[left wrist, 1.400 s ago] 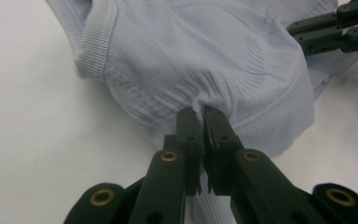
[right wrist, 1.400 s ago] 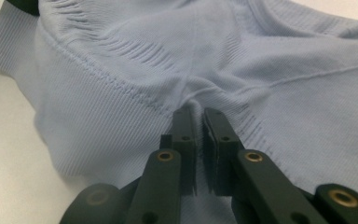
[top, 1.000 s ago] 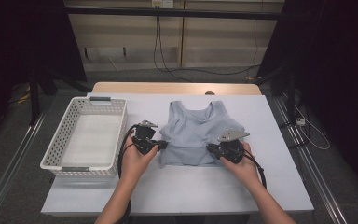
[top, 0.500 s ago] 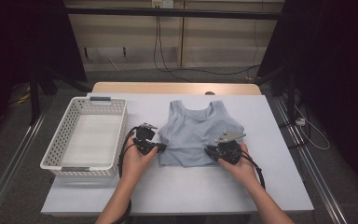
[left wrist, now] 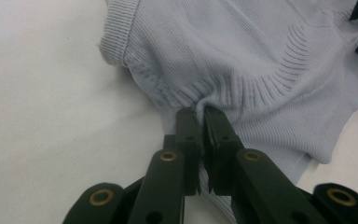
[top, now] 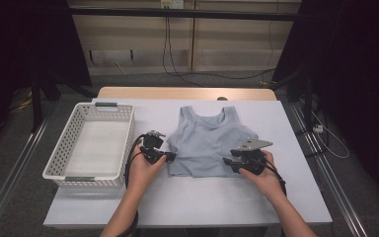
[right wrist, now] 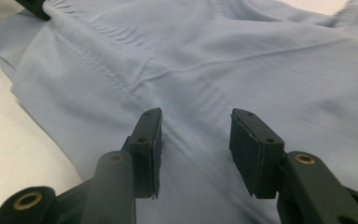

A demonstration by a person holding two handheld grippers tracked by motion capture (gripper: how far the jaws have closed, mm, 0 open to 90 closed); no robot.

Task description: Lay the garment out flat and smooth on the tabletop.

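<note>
A light blue ribbed tank top (top: 205, 140) lies flat on the white table (top: 192, 202), neck to the far side. My left gripper (top: 167, 157) is at the top's lower left edge. In the left gripper view it (left wrist: 200, 114) is shut on a pinched fold of the knit fabric (left wrist: 242, 60). My right gripper (top: 228, 163) is at the lower right edge. Its jaws have just been opening, and in the right gripper view it (right wrist: 196, 128) stands open over the cloth (right wrist: 223, 56), the pads not pressing on it.
A white perforated basket (top: 81, 180) with nothing in it stands at the left of the table, close to my left hand. Bare table surface runs along the front edge and to the right of the top. Cables trail from both grippers.
The right gripper's jaws have parted and let go of the top's lower right edge. The left gripper keeps its pinch. Neither hand has shifted noticeably.
</note>
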